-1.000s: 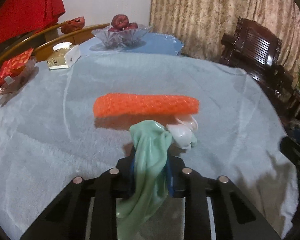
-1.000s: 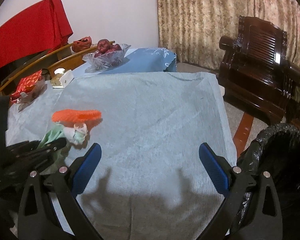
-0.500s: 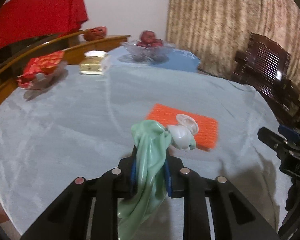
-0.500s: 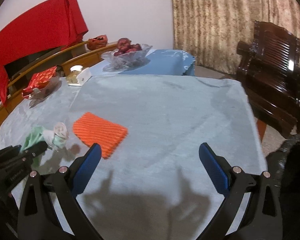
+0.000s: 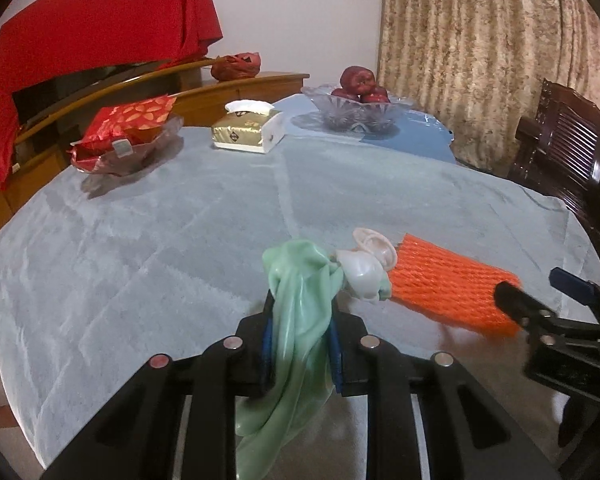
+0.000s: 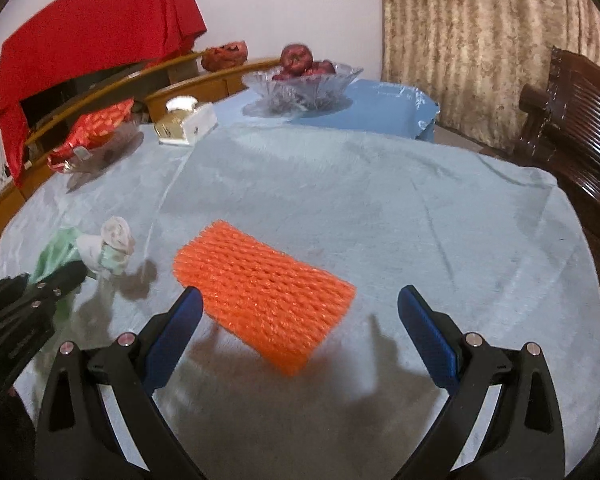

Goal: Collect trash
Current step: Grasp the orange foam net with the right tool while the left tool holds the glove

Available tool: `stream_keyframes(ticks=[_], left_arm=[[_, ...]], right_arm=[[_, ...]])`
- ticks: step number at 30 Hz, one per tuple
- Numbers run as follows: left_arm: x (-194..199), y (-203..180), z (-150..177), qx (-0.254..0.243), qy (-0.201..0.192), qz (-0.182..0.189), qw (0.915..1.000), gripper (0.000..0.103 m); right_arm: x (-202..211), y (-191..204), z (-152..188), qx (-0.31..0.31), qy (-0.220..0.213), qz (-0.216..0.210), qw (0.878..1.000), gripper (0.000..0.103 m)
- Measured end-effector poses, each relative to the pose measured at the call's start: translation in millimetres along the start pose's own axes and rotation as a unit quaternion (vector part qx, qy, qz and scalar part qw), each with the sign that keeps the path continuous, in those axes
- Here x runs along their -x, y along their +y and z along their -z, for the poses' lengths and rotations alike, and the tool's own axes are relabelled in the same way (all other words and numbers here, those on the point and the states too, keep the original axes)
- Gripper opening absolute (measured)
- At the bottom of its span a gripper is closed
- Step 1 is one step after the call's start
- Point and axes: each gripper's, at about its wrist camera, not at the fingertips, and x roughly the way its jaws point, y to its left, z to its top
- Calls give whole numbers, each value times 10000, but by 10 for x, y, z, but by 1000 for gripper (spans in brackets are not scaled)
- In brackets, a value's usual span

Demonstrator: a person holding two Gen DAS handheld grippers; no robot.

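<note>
Left hand-held gripper clenched on green glove. Right hand-held gripper released, jaws straddling orange foam net lying on surface. Step: picking up net. Next: lower, close jaws on it.

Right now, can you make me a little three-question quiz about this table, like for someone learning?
1. True or false: the right gripper has its jaws wide open.
2. What is the left gripper squeezing: A) green glove B) tissue box C) fruit bowl?
3. Fill in: the orange foam net lies on the ___ tablecloth.

Key: 1 true; 2 A; 3 light blue.
</note>
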Motion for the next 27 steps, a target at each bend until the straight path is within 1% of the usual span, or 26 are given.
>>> stream_keyframes(ticks=[2, 4, 5, 6, 7, 9, 10, 11, 15, 16, 18, 22, 27], left_arm=[[-37, 11, -13, -8, 14, 6, 10000, 22], [-62, 20, -17, -20, 26, 14, 10000, 22], [-80, 24, -21, -26, 32, 17, 10000, 22], [-86, 23, -18, -28, 37, 18, 10000, 22], [-98, 26, -18, -30, 47, 21, 10000, 22], [-128, 41, -16, -19, 70, 20, 10000, 22], [-140, 49, -12, -4, 84, 20, 10000, 22], [-152, 58, -7, 10, 100, 20, 9999, 22], [-175, 59, 10, 19, 150, 27, 9999, 22], [-176, 60, 13, 22, 161, 31, 9999, 22], [-175, 63, 17, 32, 167, 41, 9998, 22], [-139, 65, 6, 32, 141, 57, 9999, 22], [-12, 18, -37, 8, 32, 107, 9999, 22]], right_arm=[[-76, 13, -7, -32, 65, 39, 10000, 95], [-139, 21, -8, -66, 159, 13, 9999, 89], [-183, 33, -7, -45, 259, -7, 9997, 82], [-214, 51, 2, -20, 321, -16, 9995, 78], [-241, 63, 3, 9, 384, -27, 9993, 76], [-274, 80, 4, 31, 446, -55, 9990, 69], [-286, 93, 6, 53, 477, -85, 9988, 67], [-295, 111, 9, 83, 499, -111, 9987, 62], [-313, 159, 42, 172, 636, -373, 9971, 32], [-295, 184, 46, 209, 622, -419, 9970, 29], [-266, 211, 45, 241, 583, -424, 9971, 20], [-138, 198, 40, 201, 453, -511, 9975, 14], [109, 133, -42, 193, 193, -483, 9985, 14]])
